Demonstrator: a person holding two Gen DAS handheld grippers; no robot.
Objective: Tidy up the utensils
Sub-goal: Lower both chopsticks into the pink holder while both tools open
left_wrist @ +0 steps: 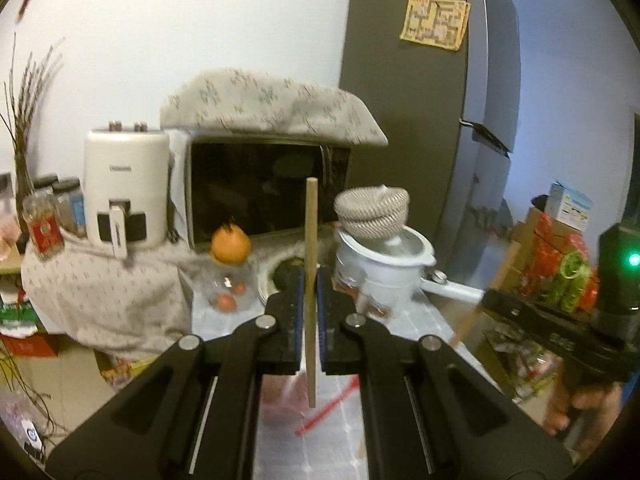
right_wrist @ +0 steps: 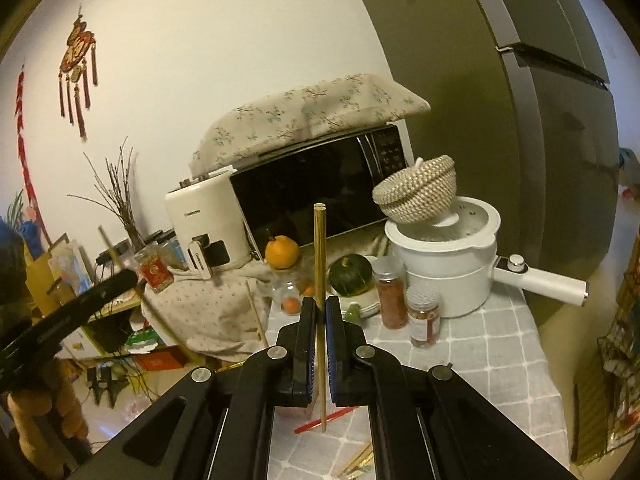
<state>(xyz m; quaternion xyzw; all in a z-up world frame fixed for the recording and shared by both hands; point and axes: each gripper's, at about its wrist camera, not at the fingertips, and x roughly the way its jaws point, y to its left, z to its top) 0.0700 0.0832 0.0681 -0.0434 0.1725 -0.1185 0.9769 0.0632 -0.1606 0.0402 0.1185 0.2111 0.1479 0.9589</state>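
the left gripper is closed to a narrow gap on 1 wooden chopstick, which stands upright between the blue-edged pads, its top end well above the fingertips and its lower end hanging below the jaws over the grey checked tabletop. the right gripper is likewise clamped on a second wooden chopstick, also held vertical, with its lower tip just above the table. in the left wrist view the right gripper appears at the far right edge, with a green indicator light lit and a chopstick angled out of it. in the right wrist view the left gripper appears at the left edge, also with a chopstick. a red chopstick lies flat on the tabletop below both held sticks, and more light-coloured sticks lie near the bottom edge of the right wrist view. behind the work area stand a white electric pot with a woven basket on its lid, 2 spice jars just in front of it, a green squash, an orange fruit on a glass jar, a black microwave covered by a floral cloth, and a white air fryer.
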